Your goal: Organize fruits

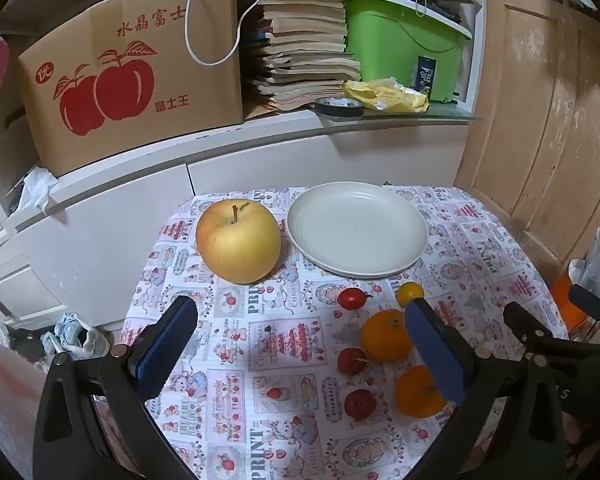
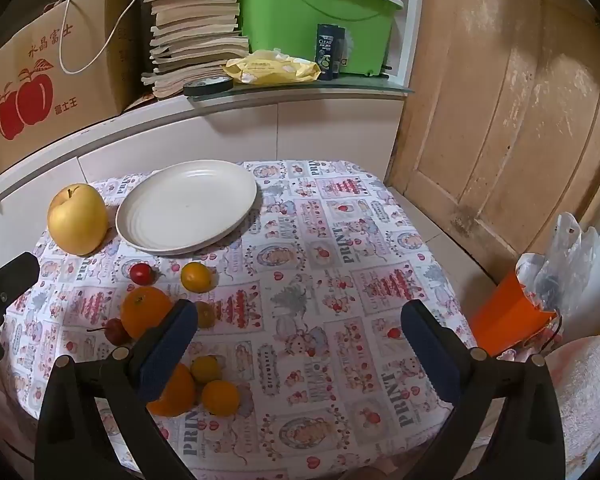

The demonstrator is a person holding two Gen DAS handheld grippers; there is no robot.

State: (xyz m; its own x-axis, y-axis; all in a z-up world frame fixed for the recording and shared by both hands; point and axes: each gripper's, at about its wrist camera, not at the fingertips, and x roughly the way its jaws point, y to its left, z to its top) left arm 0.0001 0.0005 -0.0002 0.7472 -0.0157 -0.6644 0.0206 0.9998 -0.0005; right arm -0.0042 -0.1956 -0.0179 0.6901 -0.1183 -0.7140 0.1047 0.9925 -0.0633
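Note:
A large yellow apple stands at the back left of the patterned table, next to an empty white plate. In the right wrist view the apple and plate show at the left. Oranges, small yellow-orange fruits and small red fruits lie loose in front of the plate. My left gripper is open and empty above the table's front. My right gripper is open and empty, its left finger over the oranges.
A white cabinet ledge behind the table carries an apple carton, stacked books, a green bin and a tape roll. A wooden door stands at right. An orange bag sits by the table's right edge.

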